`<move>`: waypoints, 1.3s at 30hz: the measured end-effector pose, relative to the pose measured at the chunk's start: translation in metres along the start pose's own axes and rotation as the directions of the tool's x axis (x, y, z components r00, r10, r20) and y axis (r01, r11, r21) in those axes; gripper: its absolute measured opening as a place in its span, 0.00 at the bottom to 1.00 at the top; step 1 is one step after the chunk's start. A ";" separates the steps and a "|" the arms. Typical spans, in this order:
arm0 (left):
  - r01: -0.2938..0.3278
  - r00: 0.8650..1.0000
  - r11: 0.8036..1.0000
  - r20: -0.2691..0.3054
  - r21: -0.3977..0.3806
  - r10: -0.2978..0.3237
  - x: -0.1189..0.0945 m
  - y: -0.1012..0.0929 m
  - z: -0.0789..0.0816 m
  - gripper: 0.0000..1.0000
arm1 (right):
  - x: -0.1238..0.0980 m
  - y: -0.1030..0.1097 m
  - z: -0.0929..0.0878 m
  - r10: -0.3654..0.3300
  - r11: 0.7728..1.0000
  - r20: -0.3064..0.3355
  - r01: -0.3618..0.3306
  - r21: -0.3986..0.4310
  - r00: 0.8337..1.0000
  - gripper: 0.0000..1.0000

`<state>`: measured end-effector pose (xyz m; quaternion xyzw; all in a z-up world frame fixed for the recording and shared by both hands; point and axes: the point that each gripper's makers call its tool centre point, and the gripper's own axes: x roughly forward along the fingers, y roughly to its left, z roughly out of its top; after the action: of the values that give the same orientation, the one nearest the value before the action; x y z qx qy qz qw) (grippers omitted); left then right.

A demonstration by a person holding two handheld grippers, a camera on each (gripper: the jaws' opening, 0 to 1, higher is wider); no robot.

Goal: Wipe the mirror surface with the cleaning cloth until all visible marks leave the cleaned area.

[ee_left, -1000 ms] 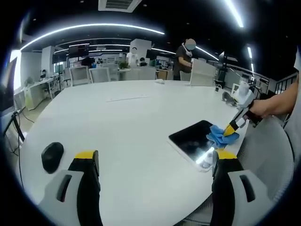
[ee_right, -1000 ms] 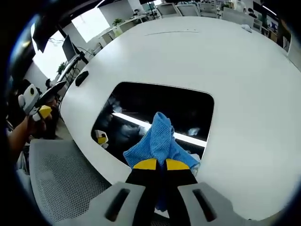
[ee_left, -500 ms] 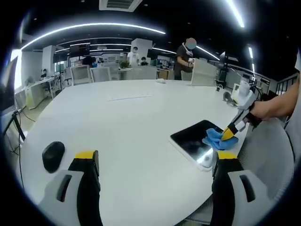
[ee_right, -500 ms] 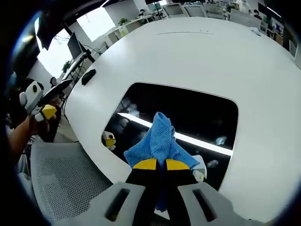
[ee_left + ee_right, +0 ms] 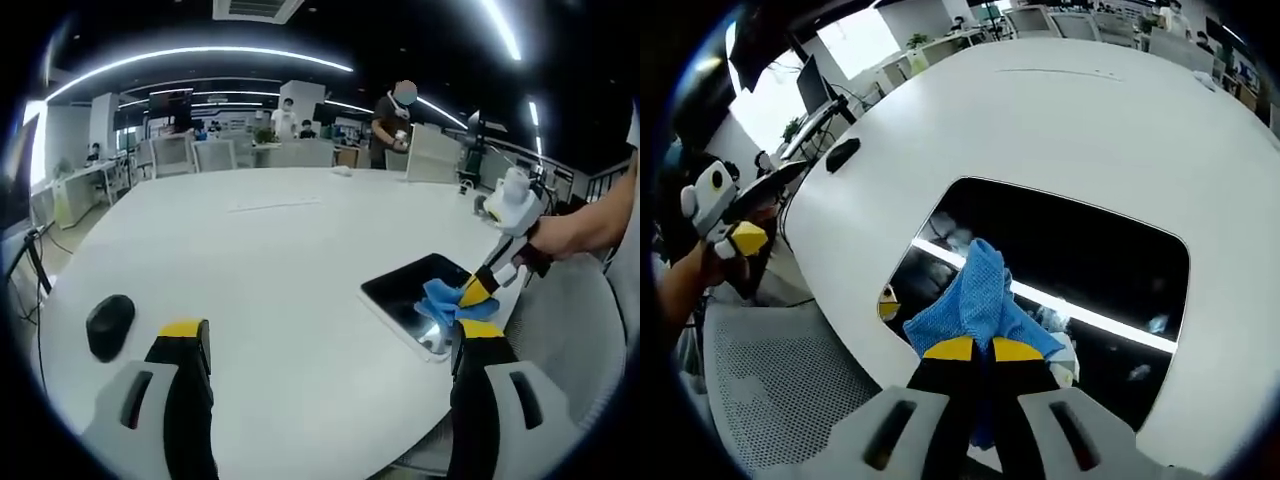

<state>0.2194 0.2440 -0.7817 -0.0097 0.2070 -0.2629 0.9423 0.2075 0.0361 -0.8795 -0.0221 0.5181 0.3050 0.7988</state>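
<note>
I am working over a large round white table (image 5: 280,270) in an open-plan office with long ceiling light strips, desks and chairs behind, and a person (image 5: 392,122) standing at the far side. The dark rectangular mirror (image 5: 1080,260) lies flat near the table's edge, reflecting a bright light strip with pale smudges around it. My right gripper (image 5: 973,348) has its yellow-tipped jaws clamped together on the blue textured cleaning cloth (image 5: 978,300), which rests on the mirror's near part. The left gripper view takes in that gripper (image 5: 478,292) from the side, cloth (image 5: 438,302) on the mirror (image 5: 410,297), and a black computer mouse (image 5: 110,325) well apart. My left gripper (image 5: 325,335) stands with jaws wide apart, holding nothing. The right gripper view adds a grey mesh chair (image 5: 770,385) below the edge.
</note>
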 end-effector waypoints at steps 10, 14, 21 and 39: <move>0.007 1.000 1.000 0.005 -0.007 -0.007 0.001 0.001 -0.002 0.99 | 0.011 0.016 0.010 0.016 0.999 -0.006 -0.016 -0.033 1.000 0.00; 0.028 0.999 1.000 -0.016 0.013 -0.028 0.003 -0.004 -0.010 0.99 | 0.013 0.018 0.011 0.020 0.999 -0.015 -0.020 -0.048 1.000 0.00; 0.035 0.999 0.999 -0.031 0.003 -0.035 0.004 -0.009 -0.015 0.99 | 0.018 0.027 0.016 0.029 0.997 -0.011 -0.029 -0.067 1.000 0.00; 0.020 1.000 1.000 -0.024 0.004 -0.019 -0.004 -0.008 -0.007 0.99 | 0.032 0.052 0.025 0.053 0.989 -0.021 -0.056 -0.140 0.998 0.00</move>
<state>0.2095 0.2398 -0.7858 -0.0069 0.2177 -0.2725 0.9372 0.2102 0.1019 -0.8799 -0.0668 0.5026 0.3623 0.7821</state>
